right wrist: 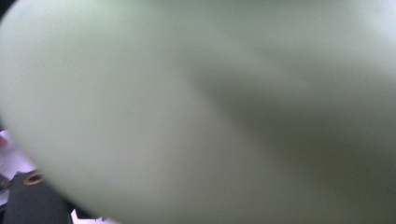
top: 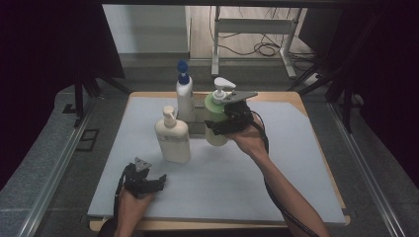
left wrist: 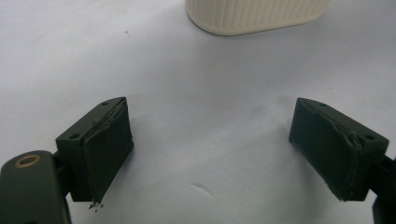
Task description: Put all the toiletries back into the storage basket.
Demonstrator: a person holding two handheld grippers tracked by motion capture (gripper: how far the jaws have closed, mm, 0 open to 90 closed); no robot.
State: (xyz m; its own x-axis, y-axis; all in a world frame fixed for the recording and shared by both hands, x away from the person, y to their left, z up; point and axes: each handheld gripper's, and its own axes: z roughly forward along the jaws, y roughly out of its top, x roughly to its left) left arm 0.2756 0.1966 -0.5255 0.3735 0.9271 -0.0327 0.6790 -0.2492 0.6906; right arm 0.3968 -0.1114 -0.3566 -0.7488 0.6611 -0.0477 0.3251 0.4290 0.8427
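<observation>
Right gripper [top: 223, 124] has its jaws clamped round the body of the green pump bottle [top: 215, 118], gripped side-on at mid-height, prob. so it stays plumb while carried; in the right gripper view the pale green wall [right wrist: 196, 112] sits right up against the lens (blurred). The bottle stands upright toward the far edge of the mat [top: 296, 163], about mid-width, long axis vertical, white pump head on top w/ spout pointing right, next to the blue-capped bottle [top: 184, 94] and behind the cream bottle [top: 172, 136]. Left gripper [top: 146, 178] rests near the front-left corner, jaws wide apart w/ nothing between them, seemingly parked out of the way, cream bottle's base [left wrist: 254, 16] just ahead of it.
</observation>
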